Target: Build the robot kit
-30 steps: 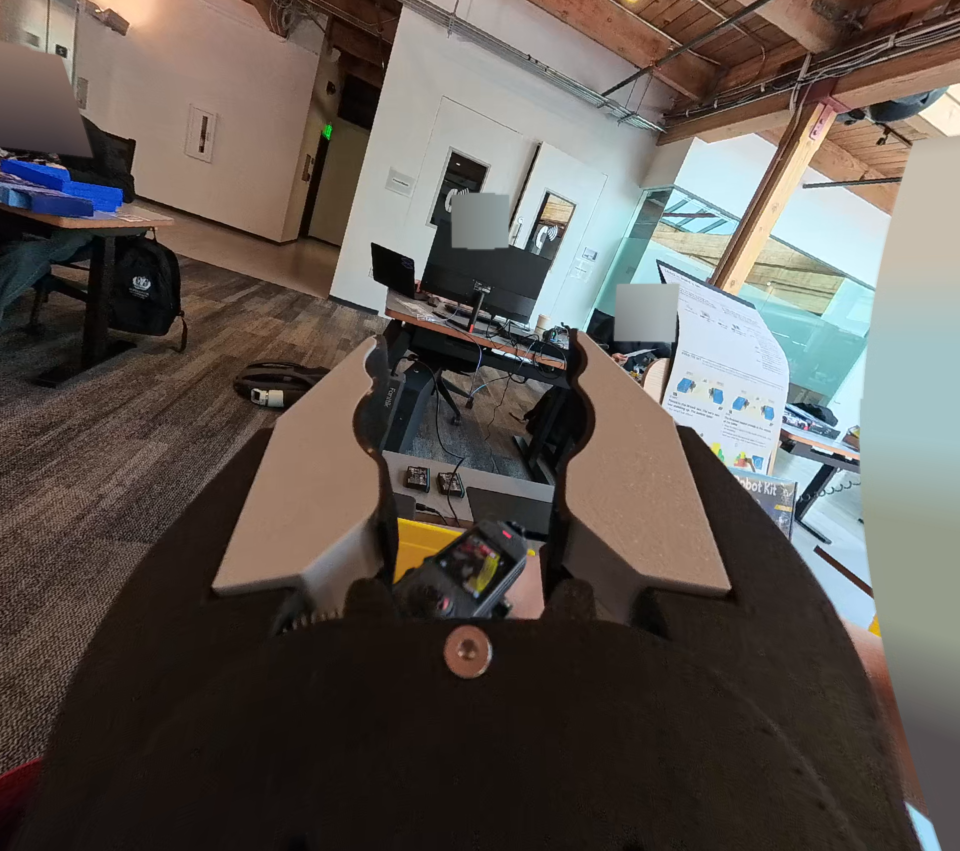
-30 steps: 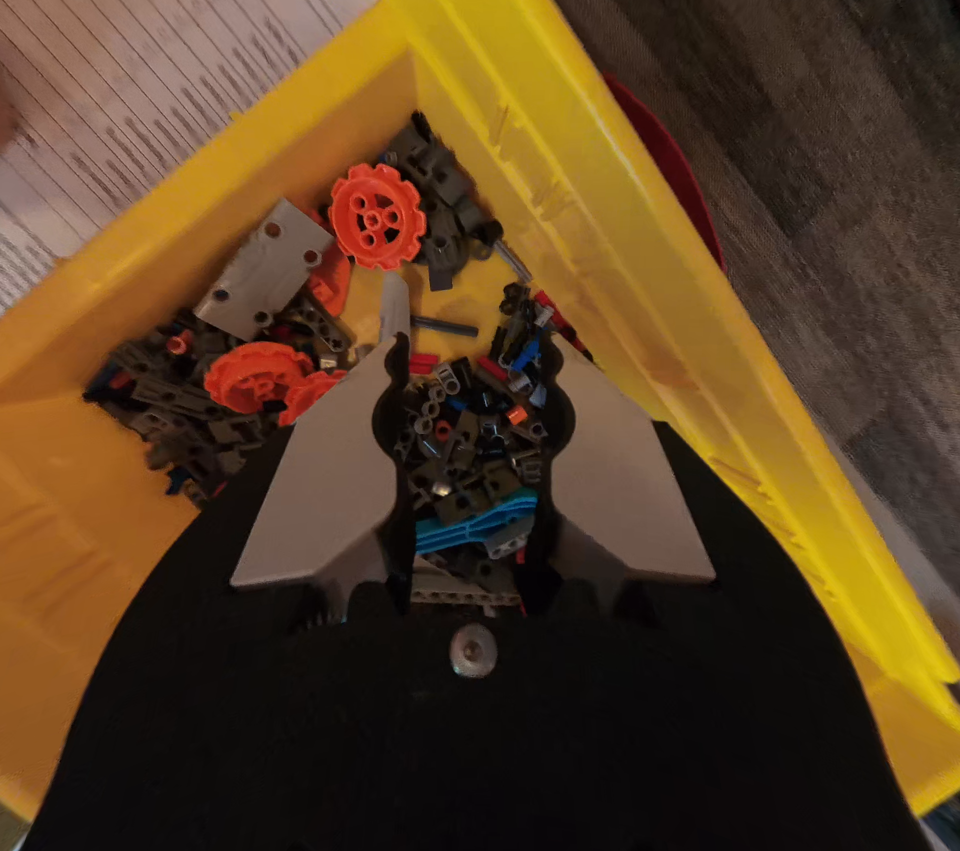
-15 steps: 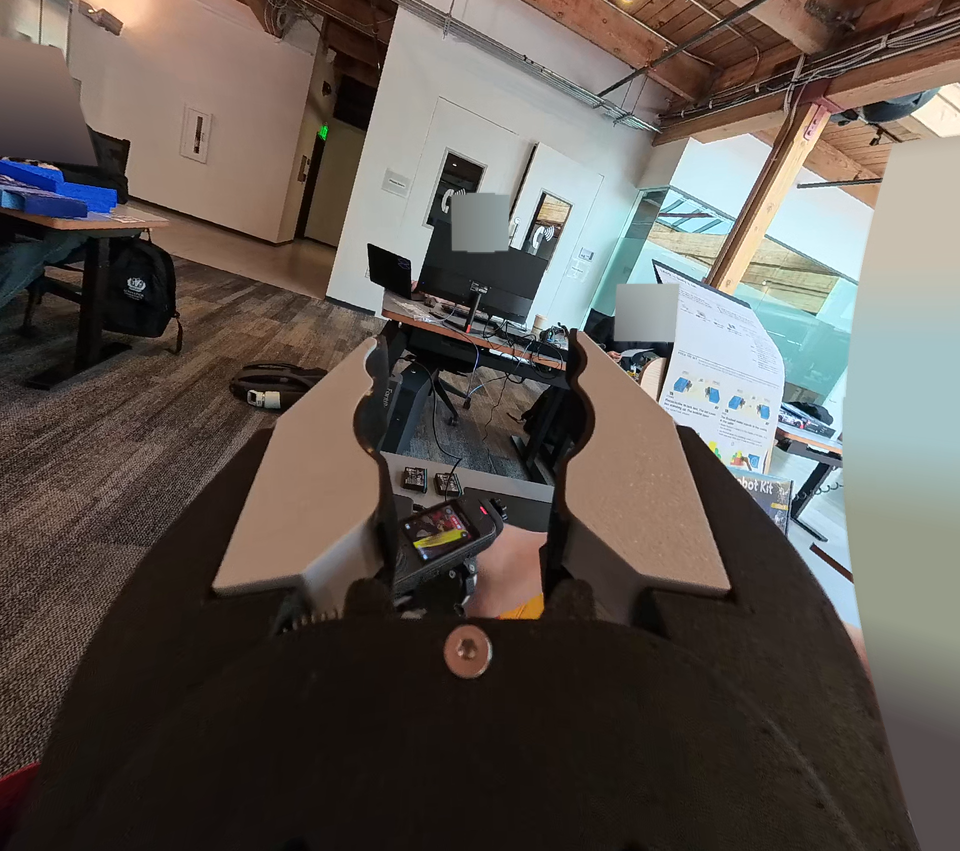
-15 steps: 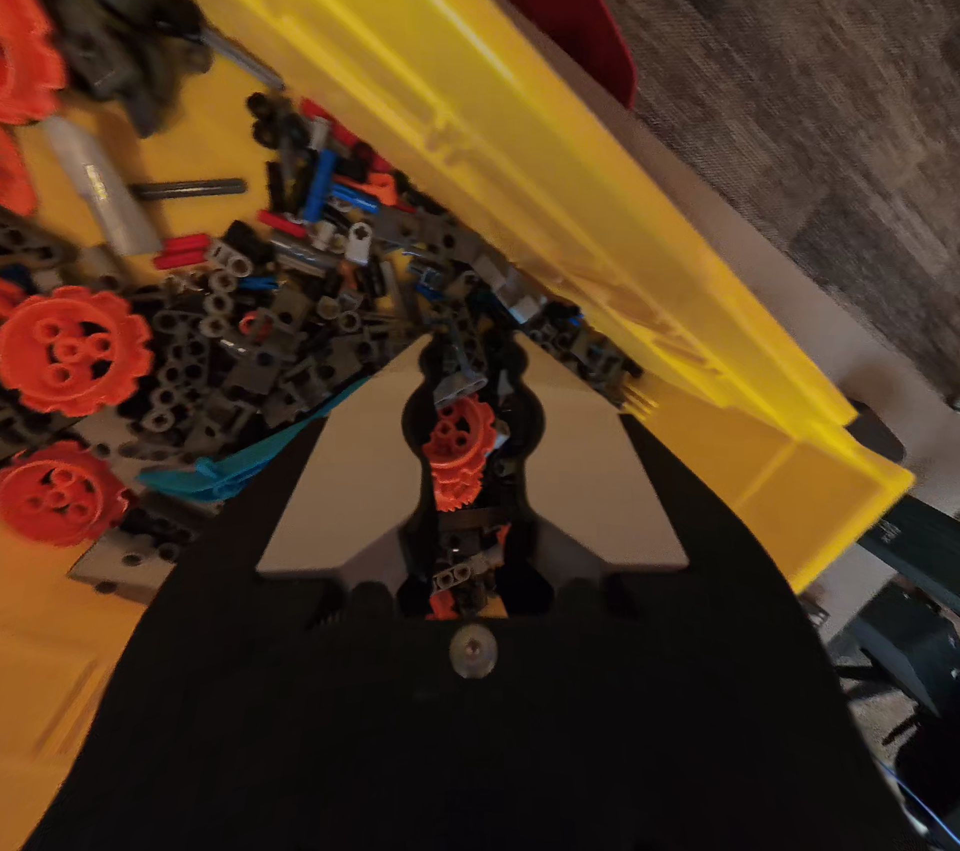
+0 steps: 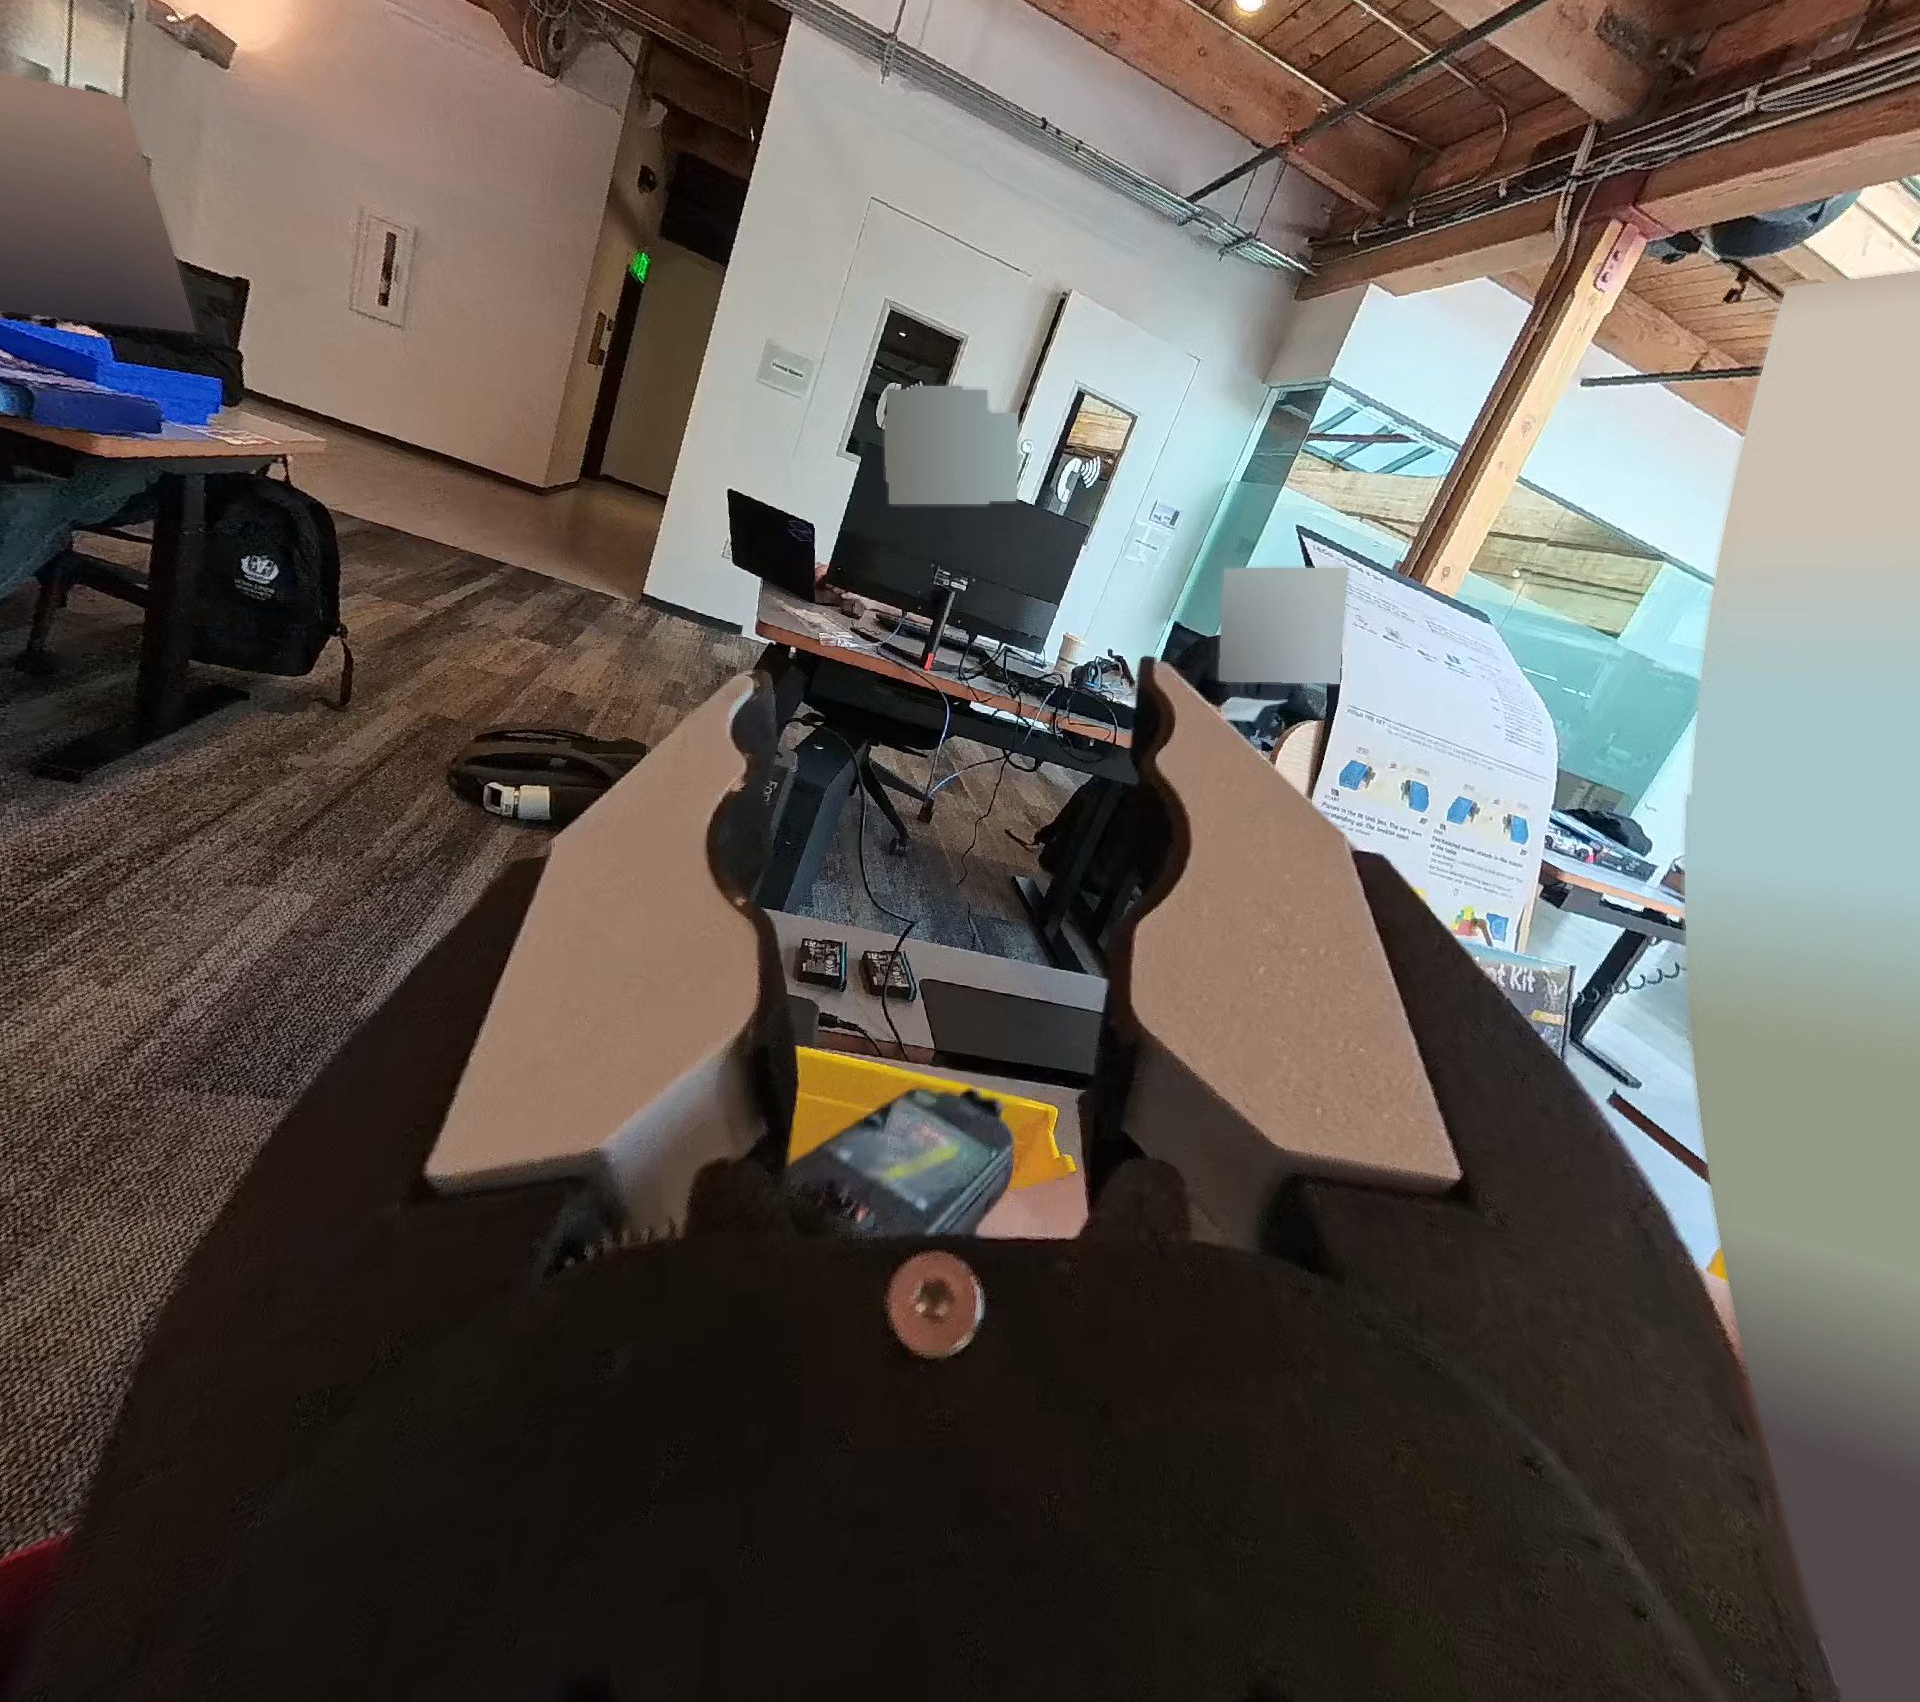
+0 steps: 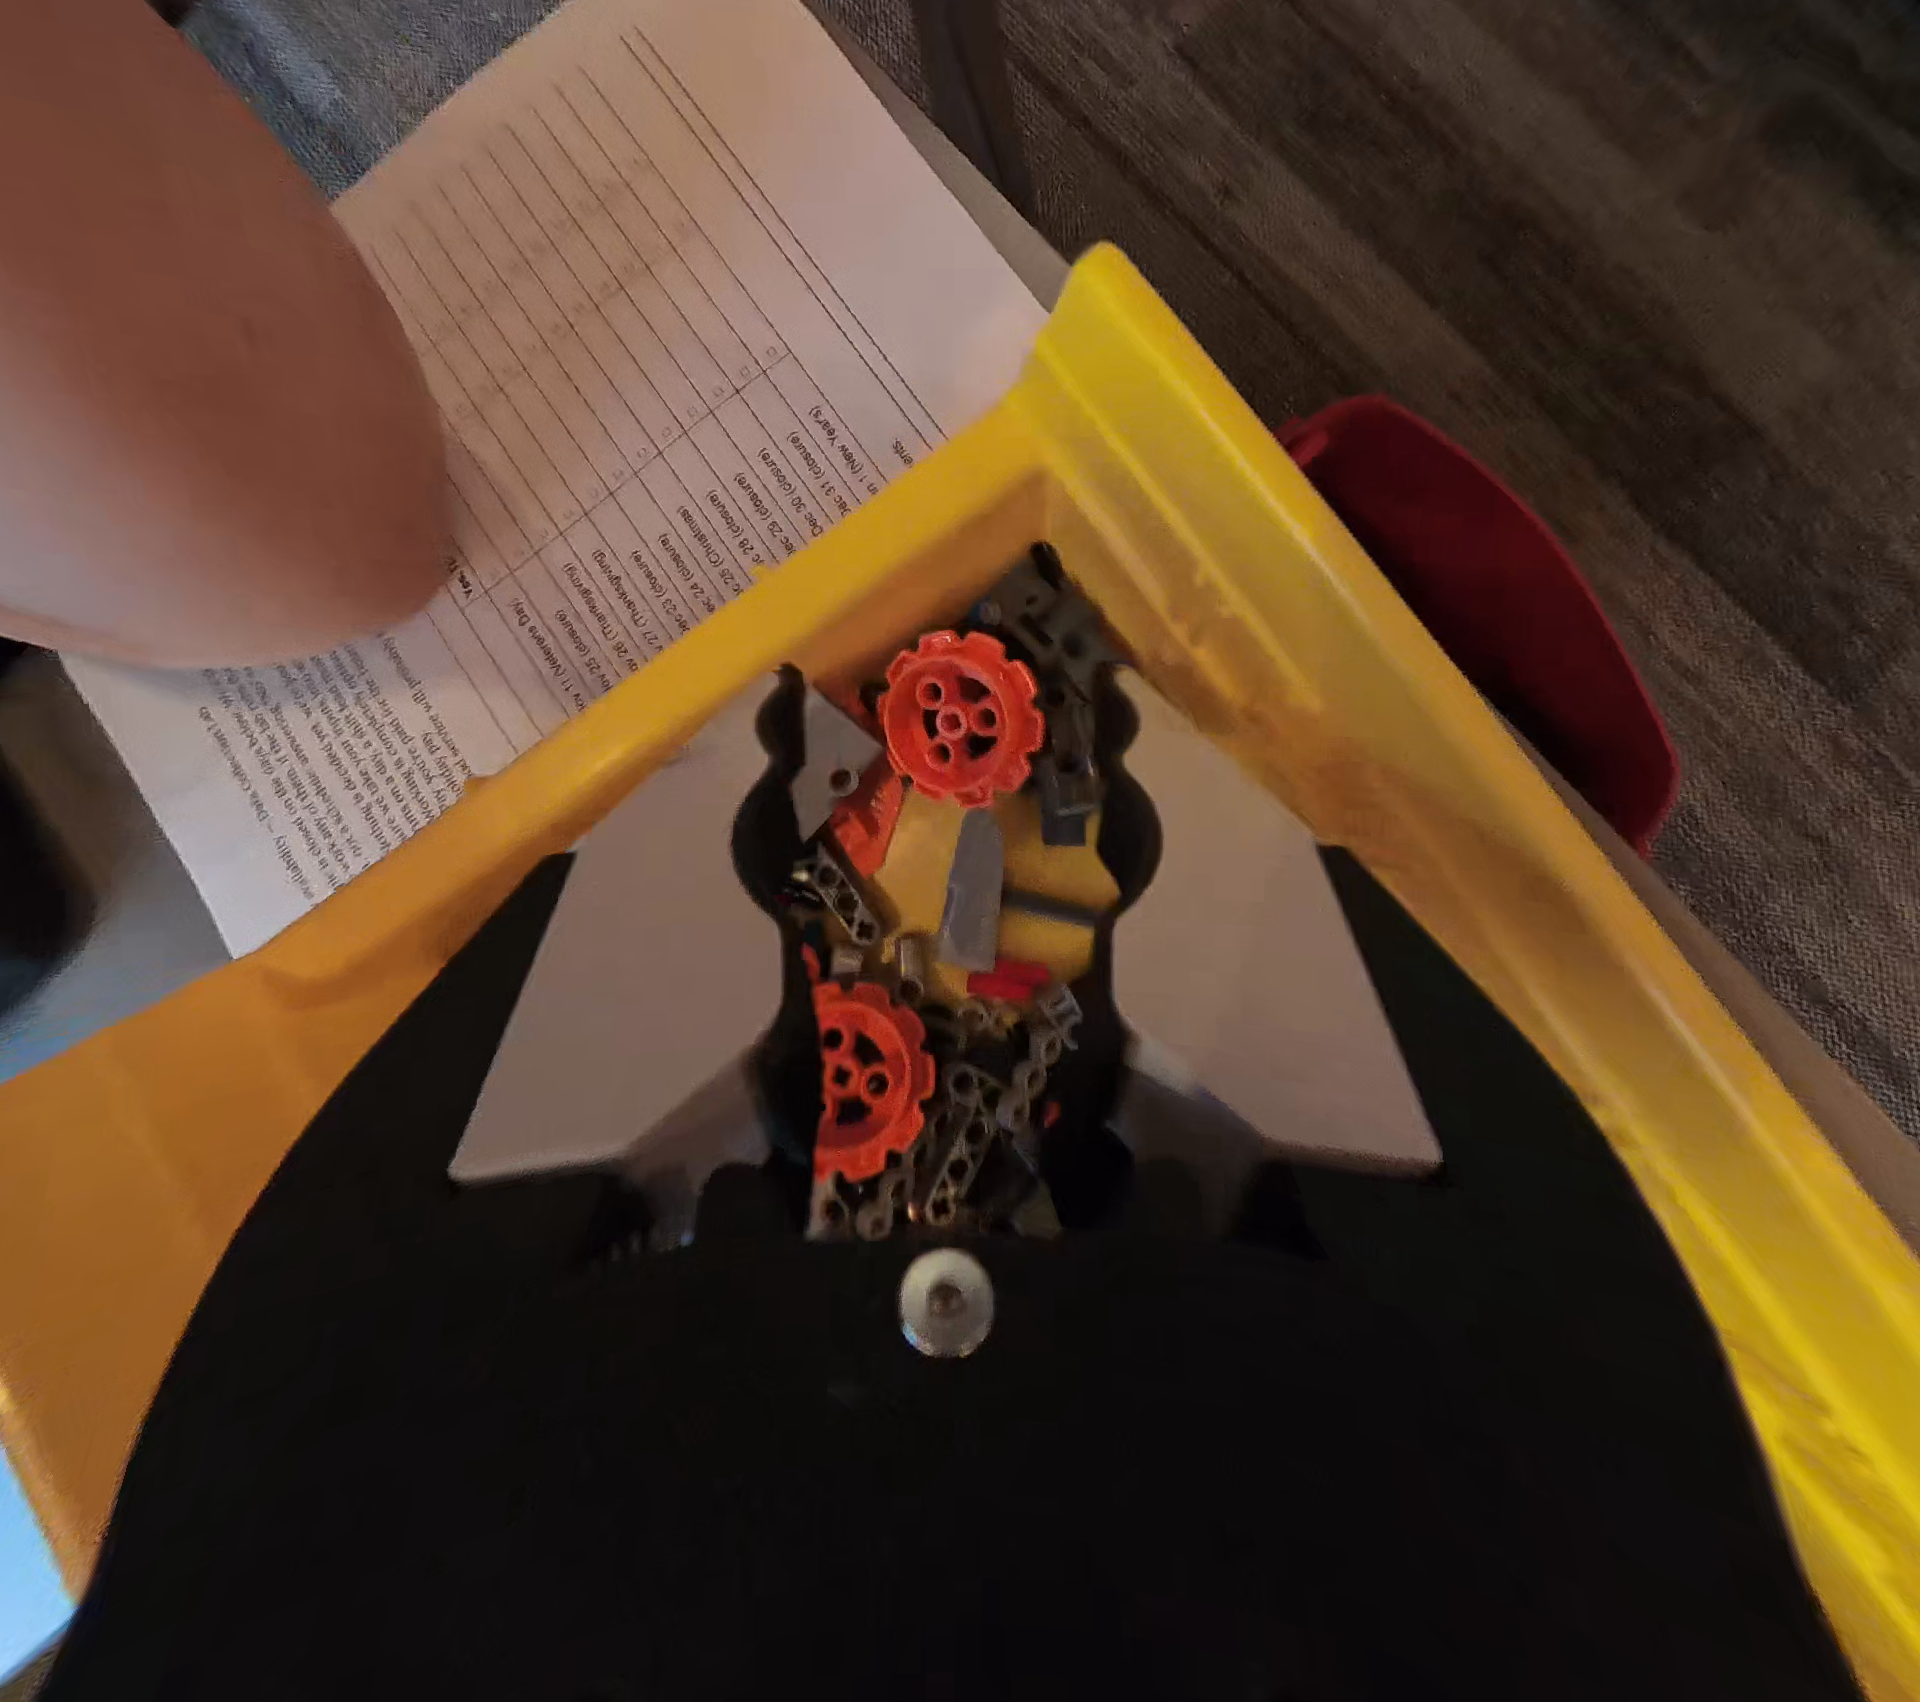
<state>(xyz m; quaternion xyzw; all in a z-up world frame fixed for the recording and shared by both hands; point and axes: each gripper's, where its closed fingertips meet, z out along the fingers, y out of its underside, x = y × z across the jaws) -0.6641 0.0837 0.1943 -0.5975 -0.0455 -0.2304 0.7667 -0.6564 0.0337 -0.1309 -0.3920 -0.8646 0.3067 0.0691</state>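
Printed text shows on a paper sheet (image 6: 582,364), a poster (image 5: 1444,779) — and a box (image 5: 1517,998).

Office: desks (image 5: 940,684), monitor (image 5: 961,577), carpet (image 5: 260,873)

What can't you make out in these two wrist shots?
- Right wrist view: most of the yellow bin is hidden by the right gripper; the parts are blurred.
- Left wrist view: the device between the left gripper's fingers is blurred and half hidden.

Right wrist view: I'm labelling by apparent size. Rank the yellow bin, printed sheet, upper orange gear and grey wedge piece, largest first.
1. yellow bin
2. printed sheet
3. upper orange gear
4. grey wedge piece

This is apparent size only; the gripper hides much of the bin.
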